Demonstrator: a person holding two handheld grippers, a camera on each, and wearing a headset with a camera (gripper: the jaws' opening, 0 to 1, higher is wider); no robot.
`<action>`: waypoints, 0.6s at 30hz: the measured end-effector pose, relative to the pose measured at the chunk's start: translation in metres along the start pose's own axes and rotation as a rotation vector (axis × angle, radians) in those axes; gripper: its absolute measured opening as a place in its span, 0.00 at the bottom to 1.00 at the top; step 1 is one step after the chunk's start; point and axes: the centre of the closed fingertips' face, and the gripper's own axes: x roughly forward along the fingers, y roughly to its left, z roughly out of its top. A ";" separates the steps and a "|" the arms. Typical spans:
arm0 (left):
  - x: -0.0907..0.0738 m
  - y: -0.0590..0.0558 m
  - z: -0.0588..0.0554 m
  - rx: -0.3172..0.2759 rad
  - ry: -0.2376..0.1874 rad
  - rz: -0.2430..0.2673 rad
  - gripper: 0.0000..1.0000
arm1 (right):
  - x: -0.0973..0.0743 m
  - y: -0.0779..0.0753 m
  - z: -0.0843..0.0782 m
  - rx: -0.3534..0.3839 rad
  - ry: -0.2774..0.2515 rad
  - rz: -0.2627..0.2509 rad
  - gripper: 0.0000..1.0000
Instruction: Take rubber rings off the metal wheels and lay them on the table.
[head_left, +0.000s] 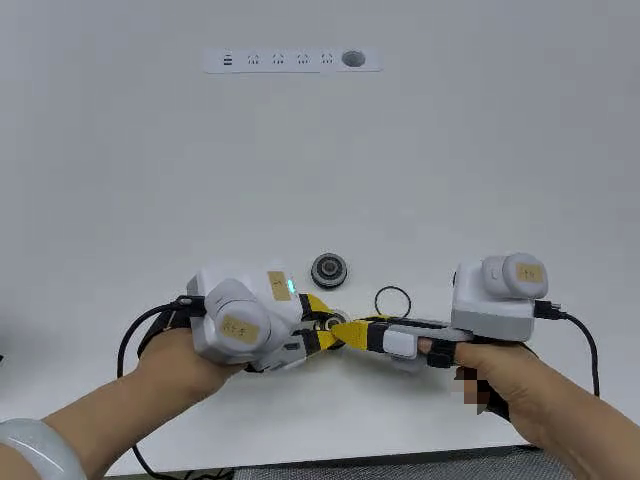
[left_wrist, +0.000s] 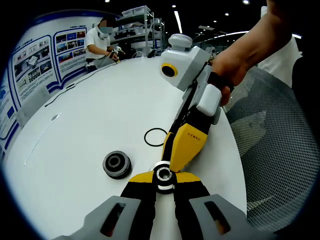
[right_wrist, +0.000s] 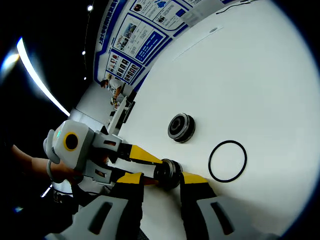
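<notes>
My left gripper (left_wrist: 163, 180) clamps the metal wheel (left_wrist: 164, 173) steady near the worktop's (head_left: 330, 412) front edge. My right gripper (right_wrist: 163, 178) pinches its rim, so I can peel the rubber off.

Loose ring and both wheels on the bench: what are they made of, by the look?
Loose ring: thin, matte black, likely rubber.
Free wheel: dark grey with glints on its faces, likely metal; the black band around it is probably rubber.
Gripped wheel: bright silver centre, metal; dark rim, material unclear.

Loose ring (head_left: 393, 301), free wheel (head_left: 329, 269), clamped wheel (head_left: 333, 330)
</notes>
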 end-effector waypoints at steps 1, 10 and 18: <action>0.000 0.000 0.000 0.000 0.000 0.000 0.12 | 0.000 0.000 -0.001 0.007 0.003 -0.001 0.31; 0.001 0.000 0.001 -0.001 -0.003 0.001 0.12 | -0.002 0.001 -0.001 0.071 0.004 0.019 0.31; 0.001 0.000 0.001 -0.001 -0.003 0.001 0.12 | -0.005 0.004 -0.001 0.081 0.003 0.039 0.28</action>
